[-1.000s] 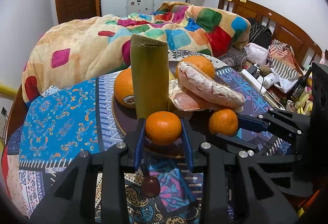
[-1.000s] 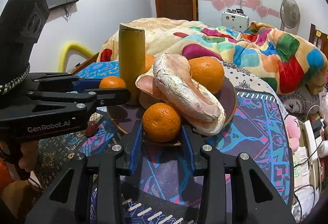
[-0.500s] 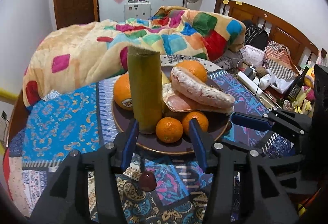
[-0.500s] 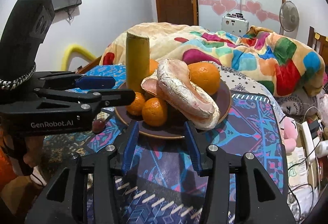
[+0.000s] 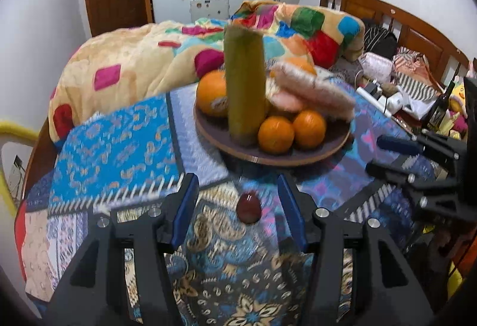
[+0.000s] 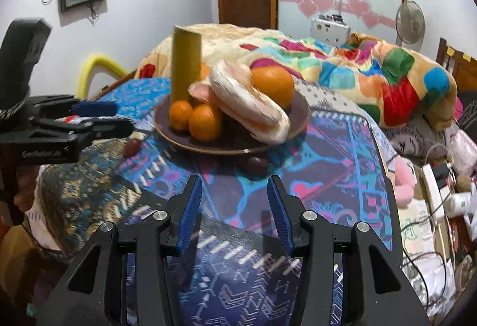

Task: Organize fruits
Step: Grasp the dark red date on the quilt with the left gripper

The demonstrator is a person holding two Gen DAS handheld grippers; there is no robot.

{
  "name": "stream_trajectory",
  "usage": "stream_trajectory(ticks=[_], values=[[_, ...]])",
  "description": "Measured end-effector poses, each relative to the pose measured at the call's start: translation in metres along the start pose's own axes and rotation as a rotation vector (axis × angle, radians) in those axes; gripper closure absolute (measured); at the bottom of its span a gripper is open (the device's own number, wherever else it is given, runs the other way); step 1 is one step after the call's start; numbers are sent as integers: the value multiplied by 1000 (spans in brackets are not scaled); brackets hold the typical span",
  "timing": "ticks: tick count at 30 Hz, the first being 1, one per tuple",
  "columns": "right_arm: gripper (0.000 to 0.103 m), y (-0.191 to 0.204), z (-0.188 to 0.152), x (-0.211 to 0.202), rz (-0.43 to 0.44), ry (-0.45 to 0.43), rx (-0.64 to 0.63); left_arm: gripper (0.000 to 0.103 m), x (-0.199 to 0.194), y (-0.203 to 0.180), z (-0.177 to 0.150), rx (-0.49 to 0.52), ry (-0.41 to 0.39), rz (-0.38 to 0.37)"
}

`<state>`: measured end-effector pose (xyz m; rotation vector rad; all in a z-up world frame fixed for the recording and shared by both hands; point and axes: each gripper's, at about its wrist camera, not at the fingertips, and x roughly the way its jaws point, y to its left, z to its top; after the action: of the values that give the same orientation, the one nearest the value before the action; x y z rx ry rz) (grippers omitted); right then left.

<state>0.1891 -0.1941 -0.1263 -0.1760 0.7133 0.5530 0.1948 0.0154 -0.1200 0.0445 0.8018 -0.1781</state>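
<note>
A dark round plate (image 5: 334, 150) (image 6: 301, 112) on the patterned cloth holds two small oranges (image 5: 275, 134) (image 6: 205, 122) side by side, two larger oranges (image 5: 212, 93) (image 6: 272, 84), an upright green-yellow cylinder (image 5: 244, 81) (image 6: 185, 66) and pale pink pieces (image 5: 316, 90) (image 6: 250, 100). A small dark red fruit (image 5: 248, 206) (image 6: 133, 146) lies on the cloth between my left gripper's (image 5: 238, 200) open, empty fingers. Another dark fruit (image 6: 257, 165) lies in front of the plate, just beyond my right gripper (image 6: 235, 203), which is open and empty.
A colourful quilt (image 5: 143, 63) is heaped behind the plate. Cluttered bags, a power strip (image 6: 435, 188) and a bottle (image 5: 441, 105) lie to the right, by a wooden headboard. Each gripper shows at the side of the other's view.
Both grippers opened, let go of their small oranges onto the plate and drew back toward me. The two small oranges now rest side by side on the plate's front.
</note>
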Motion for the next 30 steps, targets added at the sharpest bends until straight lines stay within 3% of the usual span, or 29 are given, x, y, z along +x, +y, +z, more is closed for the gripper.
stream_trajectory(ticks=[7,12,17,22,30], values=[[61,-12,6,9,5,17,18,48,18,7,-14,-22,68,-5],[61,-17,12,19,5,36,6,49,20,8,-15,-36,69,-13],[67,-17,11,32,13,66,3,68,18,0,-17,-10,52,-22],[80,-16,12,32,22,53,0,75,20,-3,-16,5,52,-38],[82,-11,8,27,15,36,2,90,18,-7,-14,12,47,-45]])
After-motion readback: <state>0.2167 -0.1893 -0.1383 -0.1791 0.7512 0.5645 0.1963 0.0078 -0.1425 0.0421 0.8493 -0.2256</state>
